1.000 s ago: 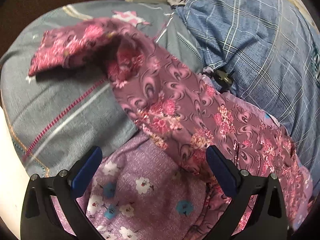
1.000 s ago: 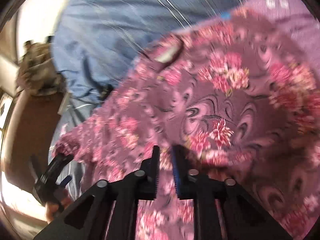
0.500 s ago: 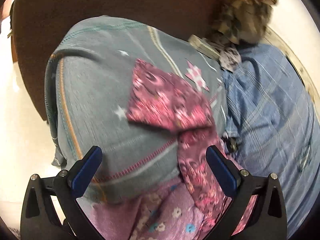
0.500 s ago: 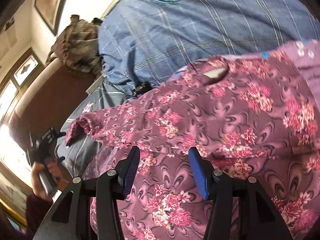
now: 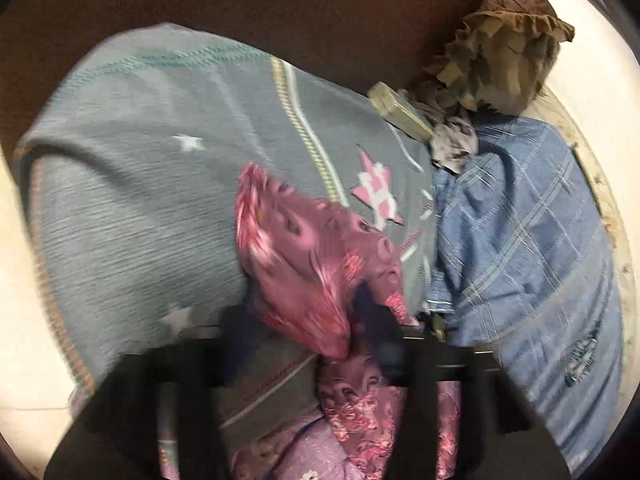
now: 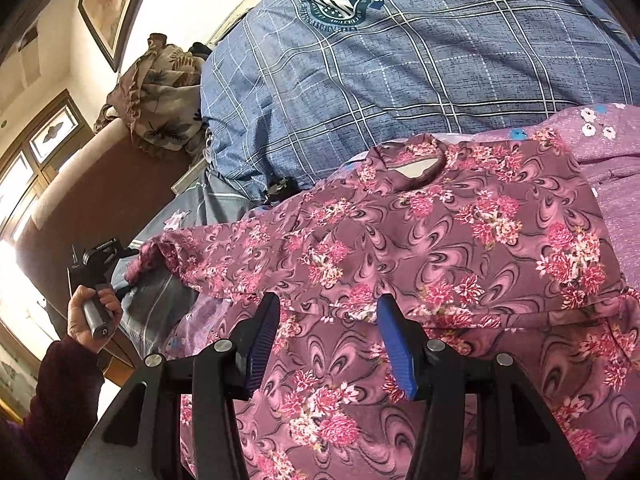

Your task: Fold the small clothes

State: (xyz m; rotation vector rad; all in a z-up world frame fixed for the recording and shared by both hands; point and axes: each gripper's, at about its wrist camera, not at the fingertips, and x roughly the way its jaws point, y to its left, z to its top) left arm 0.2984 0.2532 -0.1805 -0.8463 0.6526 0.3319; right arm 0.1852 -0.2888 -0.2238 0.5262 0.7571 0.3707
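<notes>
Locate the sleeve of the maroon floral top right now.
In the right wrist view the sleeve stretches left from the maroon floral top, over the grey star-print cloth, its cuff at the left gripper.

A round green badge printed on the blue checked cloth reads, upside down, "A SENSE OF" and "STARS"; the remaining lettering is illegible.

Black right claw, ribbed blue pads, silver screws.
</notes>
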